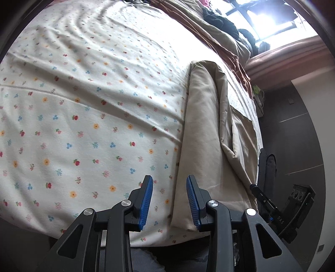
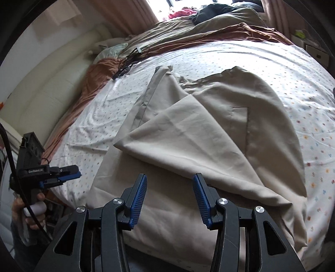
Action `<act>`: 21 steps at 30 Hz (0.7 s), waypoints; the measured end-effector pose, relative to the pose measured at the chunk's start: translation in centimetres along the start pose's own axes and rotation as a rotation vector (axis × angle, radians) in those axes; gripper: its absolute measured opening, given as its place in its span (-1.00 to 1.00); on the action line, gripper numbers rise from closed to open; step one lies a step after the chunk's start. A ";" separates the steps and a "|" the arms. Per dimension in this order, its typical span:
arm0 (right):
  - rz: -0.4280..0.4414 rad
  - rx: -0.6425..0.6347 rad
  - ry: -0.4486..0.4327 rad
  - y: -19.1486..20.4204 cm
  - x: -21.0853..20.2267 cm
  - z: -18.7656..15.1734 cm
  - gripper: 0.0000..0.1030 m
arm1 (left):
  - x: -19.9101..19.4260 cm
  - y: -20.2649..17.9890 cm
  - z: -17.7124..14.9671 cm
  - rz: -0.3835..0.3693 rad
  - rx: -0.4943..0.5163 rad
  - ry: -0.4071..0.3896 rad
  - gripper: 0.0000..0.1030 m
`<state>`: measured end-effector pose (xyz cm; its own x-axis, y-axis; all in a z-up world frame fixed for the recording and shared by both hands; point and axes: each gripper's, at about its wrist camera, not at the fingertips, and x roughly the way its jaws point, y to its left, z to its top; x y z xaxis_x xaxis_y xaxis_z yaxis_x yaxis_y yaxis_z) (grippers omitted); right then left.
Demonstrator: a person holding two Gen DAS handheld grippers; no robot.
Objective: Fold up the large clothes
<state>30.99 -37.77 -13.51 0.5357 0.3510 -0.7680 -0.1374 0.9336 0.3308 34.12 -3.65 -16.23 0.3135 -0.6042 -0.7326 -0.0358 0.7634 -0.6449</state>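
Note:
A large beige garment [image 2: 188, 142] lies spread on the flowered bed sheet [image 2: 314, 136], one flap folded slantwise over its middle and a pocket [image 2: 239, 119] showing. My right gripper [image 2: 169, 176] hovers over its near part, open, nothing between the blue pads. In the left wrist view the same garment [image 1: 205, 125] forms a long folded strip along the bed's right side. My left gripper [image 1: 169, 177] stands open above the sheet [image 1: 94, 104], just left of the strip's near end, holding nothing. The right wrist view also catches the left gripper [image 2: 76, 170] at the bed's left edge, held by a hand [image 2: 31, 209].
A brown blanket [image 2: 100, 71] and olive bedding [image 2: 188, 27] are bunched at the far side, with dark clothes [image 2: 217, 10] and pink ones [image 2: 180, 12] on top. Black cables [image 2: 125, 62] lie on the sheet. A cream headboard [image 2: 41, 87] runs along the left. Dark floor [image 1: 293, 129] borders the bed.

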 end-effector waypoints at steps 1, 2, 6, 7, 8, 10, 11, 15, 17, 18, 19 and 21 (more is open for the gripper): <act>0.003 -0.010 0.009 0.4 0.6 0.2 -0.09 | -0.2 0.4 0.2 0.003 -0.009 -0.006 -0.32; 0.003 -0.023 0.016 0.8 1.2 0.4 -0.09 | -0.5 0.7 0.3 0.006 -0.017 -0.012 -0.32; -0.016 -0.099 0.027 2.6 2.8 1.1 0.26 | -1.1 1.9 0.8 0.016 -0.046 -0.032 -0.32; -0.017 -0.122 0.023 3.0 3.0 1.2 0.37 | -1.1 2.1 0.9 0.021 -0.053 -0.029 -0.32; -0.023 -0.145 0.024 3.3 3.2 1.2 0.38 | -1.1 2.3 1.0 0.029 -0.059 -0.026 -0.32; -0.041 -0.178 0.033 3.9 4.0 1.3 0.38 | -1.3 2.6 1.0 0.046 -0.065 -0.025 -0.32; -0.048 -0.185 0.038 4.0 4.4 1.6 0.38 | -1.4 2.7 1.0 0.046 -0.064 -0.031 -0.32; -0.064 -0.165 0.053 3.4 5.4 2.2 -0.48 | -1.4 3.1 0.9 0.038 -0.083 -0.037 -0.32; -0.007 -0.149 0.032 2.9 5.0 2.7 -0.84 | -1.2 3.0 0.9 0.033 -0.084 -0.033 -0.32; -0.014 -0.150 0.011 2.7 4.5 3.0 -0.85 | -1.1 2.8 0.9 0.031 -0.081 -0.032 -0.32; -0.026 -0.154 -0.010 2.5 3.9 3.3 -0.88 | -1.0 2.6 1.0 0.029 -0.078 -0.030 -0.32; -0.023 -0.142 -0.052 2.0 2.7 4.0 -0.90 | -0.9 2.1 1.1 0.020 -0.073 -0.029 -0.32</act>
<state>35.49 -35.21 -12.72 0.5820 0.3284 -0.7439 -0.2385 0.9435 0.2299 34.77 -1.23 -16.72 0.3392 -0.5810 -0.7398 -0.1109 0.7563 -0.6448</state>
